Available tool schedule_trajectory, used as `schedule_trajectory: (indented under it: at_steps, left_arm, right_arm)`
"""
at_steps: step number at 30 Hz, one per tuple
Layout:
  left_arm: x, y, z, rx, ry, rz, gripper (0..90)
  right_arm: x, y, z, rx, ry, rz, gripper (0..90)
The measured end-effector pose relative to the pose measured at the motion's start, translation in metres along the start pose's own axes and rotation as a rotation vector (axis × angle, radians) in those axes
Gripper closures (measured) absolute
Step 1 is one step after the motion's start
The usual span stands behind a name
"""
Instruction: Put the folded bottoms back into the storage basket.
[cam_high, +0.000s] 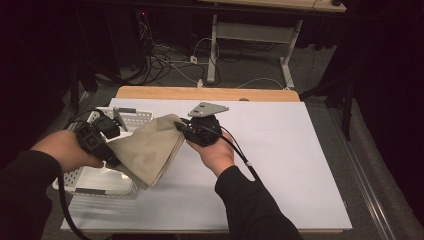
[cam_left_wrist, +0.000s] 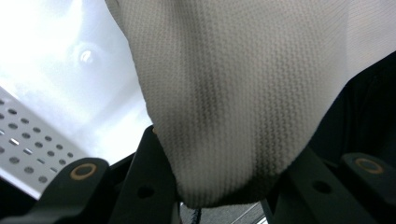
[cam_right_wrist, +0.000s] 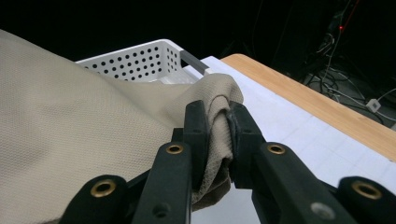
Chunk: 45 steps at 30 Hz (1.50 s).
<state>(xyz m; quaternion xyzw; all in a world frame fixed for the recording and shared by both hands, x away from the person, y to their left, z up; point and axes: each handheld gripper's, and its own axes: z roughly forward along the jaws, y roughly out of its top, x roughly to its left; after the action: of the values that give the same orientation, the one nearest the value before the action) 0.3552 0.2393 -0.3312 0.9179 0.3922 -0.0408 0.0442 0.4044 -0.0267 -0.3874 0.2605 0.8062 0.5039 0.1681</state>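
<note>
Near edge, high view: two dark sleeves enter from the bottom. Left gripper (cam_high: 107, 131) clamped on one end of a beige cloth (cam_high: 147, 150); right gripper (cam_high: 186, 127) clamped on the opposite corner, grey three-cornered plate (cam_high: 207, 108) on top. Cloth hangs slack between the two, lifted off the table, its lower fold sagging over the white perforated basket (cam_high: 95, 186) at the table's left side. Right gripper view: both black jaws pinch a bunched corner of the cloth (cam_right_wrist: 70, 154) tight, basket rim (cam_right_wrist: 135, 58) just behind. Left gripper view: cloth (cam_left_wrist: 233, 93) fills the space between the jaws; contact there is blurred, probably gripped low at the fold. White sheet (cam_high: 280, 160) covers the table; bare wooden edge (cam_high: 207, 93) at the far side. Beyond, floor with loose cables (cam_high: 165, 60) and a desk frame (cam_high: 252, 32).
</note>
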Motion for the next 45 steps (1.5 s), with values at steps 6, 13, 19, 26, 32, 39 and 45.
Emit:
schedule_trajectory:
  at_steps: [6, 13, 19, 26, 32, 39, 45]
  left_arm:
    - [0.011, -0.016, -0.001, -0.014, 0.007, -0.033, 73.6]
    - [0.026, -0.036, 0.005, -0.021, 0.000, -0.074, 73.6]
    - [0.040, -0.053, 0.008, -0.033, -0.004, -0.110, 73.6]
    - [0.051, -0.067, 0.014, -0.041, -0.001, -0.137, 73.6]
    - [0.055, -0.074, 0.016, -0.040, -0.003, -0.150, 73.5]
    - [0.053, -0.077, 0.018, -0.045, -0.008, -0.155, 73.4]
    - [0.055, -0.079, 0.023, -0.051, -0.019, -0.163, 73.4]
  right_arm:
    - [0.006, 0.005, 0.017, -0.004, 0.027, -0.008, 81.3]
    - [0.017, 0.014, 0.043, 0.002, 0.060, -0.023, 81.3]
    - [0.026, 0.019, 0.063, 0.011, 0.082, -0.036, 81.3]
    - [0.034, 0.021, 0.084, 0.029, 0.099, -0.044, 81.3]
    - [0.038, 0.022, 0.096, 0.035, 0.111, -0.039, 81.2]
    - [0.040, 0.021, 0.099, 0.042, 0.116, -0.043, 81.1]
    - [0.040, 0.019, 0.101, 0.050, 0.119, -0.045, 81.1]
